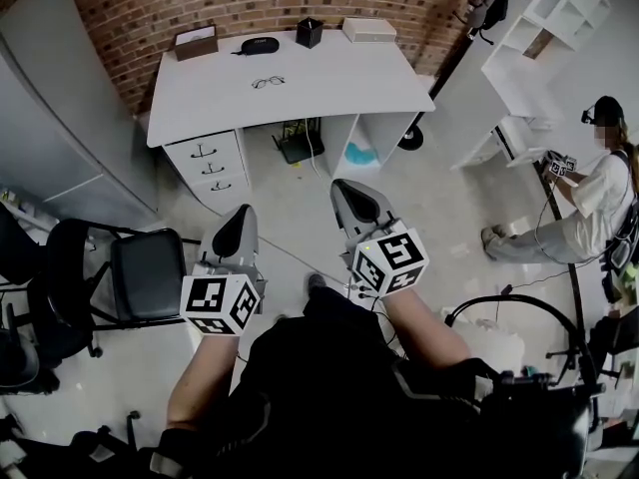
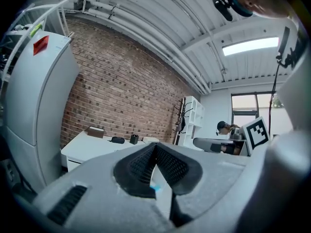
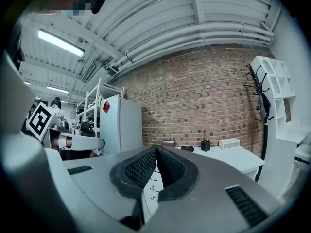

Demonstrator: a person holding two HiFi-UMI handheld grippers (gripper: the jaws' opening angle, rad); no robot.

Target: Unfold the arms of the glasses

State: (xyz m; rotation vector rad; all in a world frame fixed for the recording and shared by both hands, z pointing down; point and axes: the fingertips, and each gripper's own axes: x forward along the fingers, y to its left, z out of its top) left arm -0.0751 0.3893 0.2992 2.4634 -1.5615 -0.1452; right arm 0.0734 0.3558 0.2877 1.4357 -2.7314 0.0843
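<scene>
- One pair of glasses [image 1: 268,82] lies near the middle of the white desk [image 1: 389,93], with its long axis across the head view.
- The pair is well ahead of both grippers, and slightly nearer the left gripper's [image 1: 240,223] line.
- There are two grippers. The left gripper and the right gripper [image 1: 349,193] both have their jaws together and hold nothing.
- Along the desk's back edge stand one brown box [image 1: 195,41], one black case [image 1: 260,44], one black cup [image 1: 310,32] and one white box [image 1: 368,29].

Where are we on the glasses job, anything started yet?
Nothing looks done: the dark-framed glasses lie untouched on the white desk, too small to tell how the arms sit. In hand: nothing; left gripper and right gripper are shut, empty, short of the desk. Left: approach, grasp, unfold.
</scene>
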